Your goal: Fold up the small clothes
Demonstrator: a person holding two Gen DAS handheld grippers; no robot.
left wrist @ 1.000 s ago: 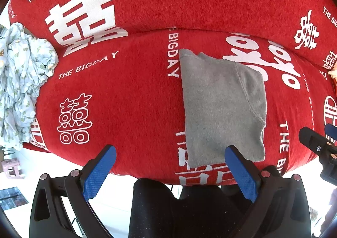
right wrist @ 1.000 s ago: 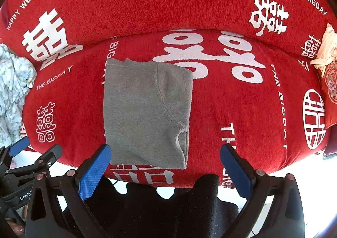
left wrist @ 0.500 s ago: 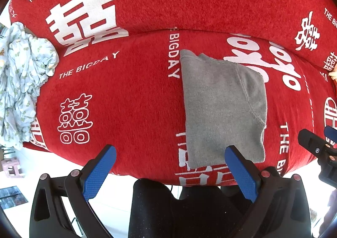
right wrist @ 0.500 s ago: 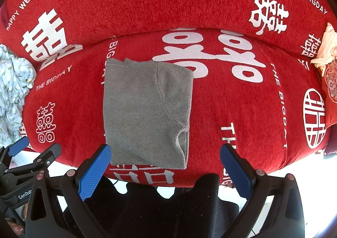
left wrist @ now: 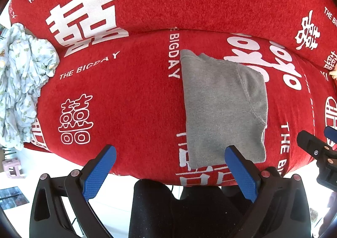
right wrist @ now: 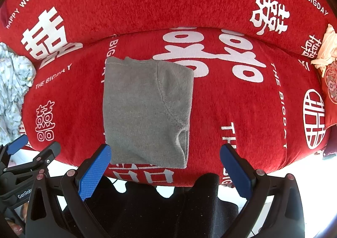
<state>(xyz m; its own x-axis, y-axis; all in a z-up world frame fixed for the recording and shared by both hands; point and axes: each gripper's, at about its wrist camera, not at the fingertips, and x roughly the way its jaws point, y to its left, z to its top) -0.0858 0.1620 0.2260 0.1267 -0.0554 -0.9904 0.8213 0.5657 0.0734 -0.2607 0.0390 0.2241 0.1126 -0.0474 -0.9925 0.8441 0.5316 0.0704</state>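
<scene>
Red sofa cover point(left wrist: 137, 101) carrying folded grey garment point(left wrist: 223, 111); white floor showing below. Left gripper point(left wrist: 170, 172) and right gripper point(right wrist: 166, 170) hovering spread open, gripping nothing. Only right view showing cream cloth point(right wrist: 326, 48).

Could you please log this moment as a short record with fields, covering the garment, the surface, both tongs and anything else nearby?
garment: grey top, folded into a flat rectangle
surface: red sofa cover with white lettering
left tongs: open, empty, short of the garment's near edge
right tongs: open, empty, near the garment's front edge
other laundry: crumpled pale printed cloth at the sofa's left end
right end: cream cloth, partly visible
</scene>
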